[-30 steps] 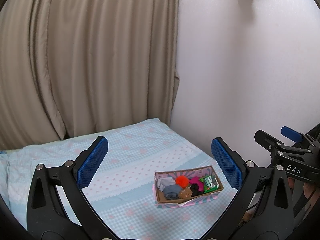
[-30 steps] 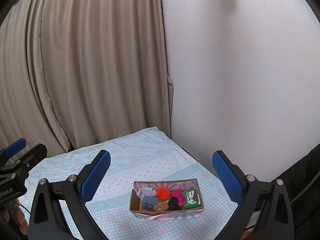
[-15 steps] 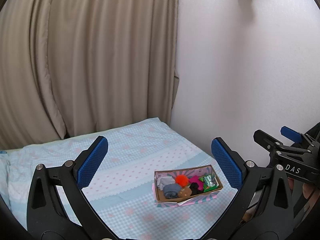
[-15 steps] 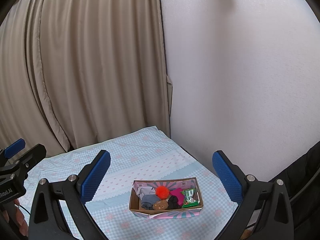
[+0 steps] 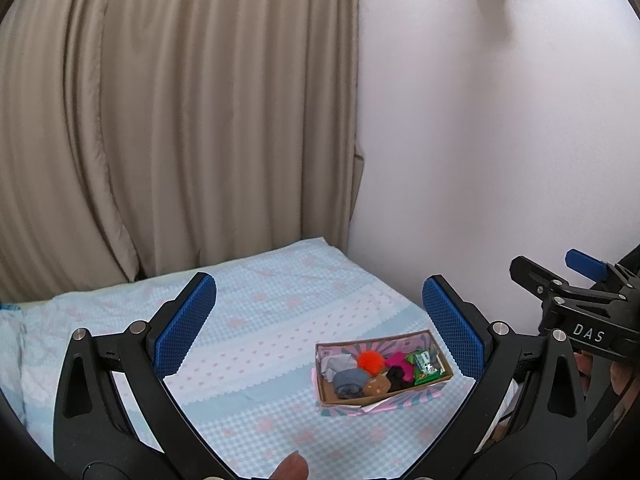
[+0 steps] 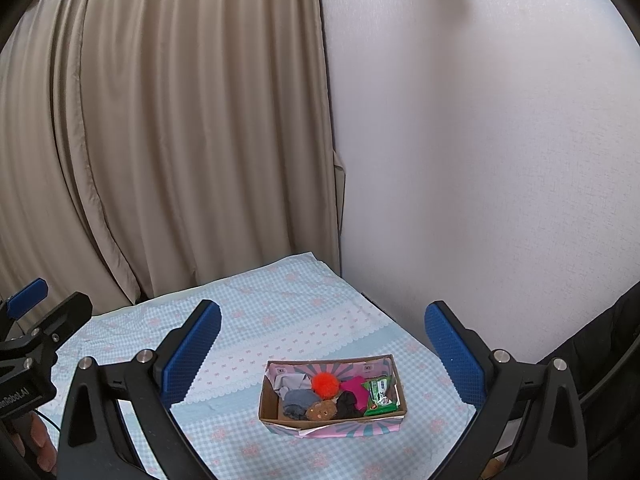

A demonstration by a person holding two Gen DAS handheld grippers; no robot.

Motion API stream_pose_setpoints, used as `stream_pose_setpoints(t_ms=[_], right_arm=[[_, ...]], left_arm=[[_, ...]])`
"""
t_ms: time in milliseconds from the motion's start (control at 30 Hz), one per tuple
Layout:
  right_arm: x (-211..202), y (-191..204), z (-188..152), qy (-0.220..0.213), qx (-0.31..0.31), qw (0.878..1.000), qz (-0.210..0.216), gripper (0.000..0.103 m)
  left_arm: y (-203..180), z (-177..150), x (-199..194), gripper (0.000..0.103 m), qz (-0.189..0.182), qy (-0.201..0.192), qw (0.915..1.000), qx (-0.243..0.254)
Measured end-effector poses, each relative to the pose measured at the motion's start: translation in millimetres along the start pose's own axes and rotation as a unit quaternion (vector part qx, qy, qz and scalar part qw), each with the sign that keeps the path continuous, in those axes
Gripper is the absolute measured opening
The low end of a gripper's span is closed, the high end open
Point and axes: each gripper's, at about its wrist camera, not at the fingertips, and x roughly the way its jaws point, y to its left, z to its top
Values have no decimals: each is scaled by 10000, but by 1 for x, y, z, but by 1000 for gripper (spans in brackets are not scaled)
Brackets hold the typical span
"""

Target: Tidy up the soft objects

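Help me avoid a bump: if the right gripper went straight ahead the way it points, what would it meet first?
Probably the right gripper would meet the blue checked bedsheet just beyond the cardboard box; the box sits low between its open fingers. Depth is unclear in the fisheye.

One box (image 6: 332, 424), two grippers (image 6: 320, 344) (image 5: 320, 320)

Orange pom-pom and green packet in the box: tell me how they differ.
The orange pom-pom is round and fluffy; the green packet is flat, glossy and printed. The pom-pom sits mid-box toward the far wall among the cloth pieces; the packet lies at the box's right end, against the wall. Both rest inside the cardboard box on the bed, and neither gripper, both open, touches them.
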Motion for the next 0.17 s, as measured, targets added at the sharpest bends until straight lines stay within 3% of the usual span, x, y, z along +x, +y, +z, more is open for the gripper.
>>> stream_pose_setpoints(t_ms=[167], right_arm=[[10, 0, -1, 134, 0, 9999, 25, 102]], left_arm=[[6, -5, 8, 103, 18, 75, 10000, -37]])
